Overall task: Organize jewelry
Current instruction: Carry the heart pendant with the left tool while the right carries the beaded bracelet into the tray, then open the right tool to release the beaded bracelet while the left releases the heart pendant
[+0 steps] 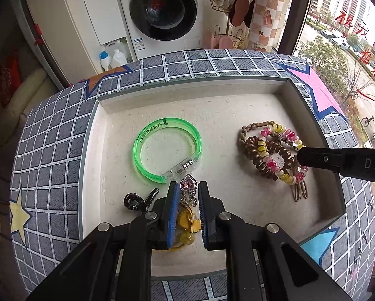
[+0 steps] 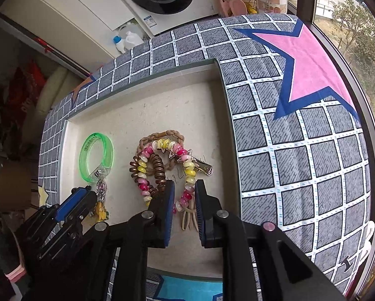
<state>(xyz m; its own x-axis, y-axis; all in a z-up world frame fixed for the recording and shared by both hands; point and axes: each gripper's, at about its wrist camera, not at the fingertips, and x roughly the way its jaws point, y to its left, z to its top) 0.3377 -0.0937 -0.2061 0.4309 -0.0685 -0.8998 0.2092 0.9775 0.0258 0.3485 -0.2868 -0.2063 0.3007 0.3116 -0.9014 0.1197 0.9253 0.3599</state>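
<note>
Left wrist view: I see my left gripper (image 1: 186,188) with its jaws narrow, around a heart pendant charm (image 1: 187,185) with a yellow keychain (image 1: 184,222) below it; I cannot tell whether the pads press it.
Right gripper (image 2: 184,186): jaws slightly apart over the beaded bracelet (image 2: 184,160), pads not gripping it.
Jewelry pile: beaded bracelet, brown coil hair tie (image 1: 265,158) and braided band (image 2: 159,135) lie tangled together in the tray (image 1: 212,105).
Green bangle (image 1: 167,148): flat in the tray, just beyond the charm.
Black clip (image 1: 137,199): beside my left fingers.

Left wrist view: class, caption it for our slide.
Left gripper straddles a heart charm beside a green bangle in a white tray.
</note>
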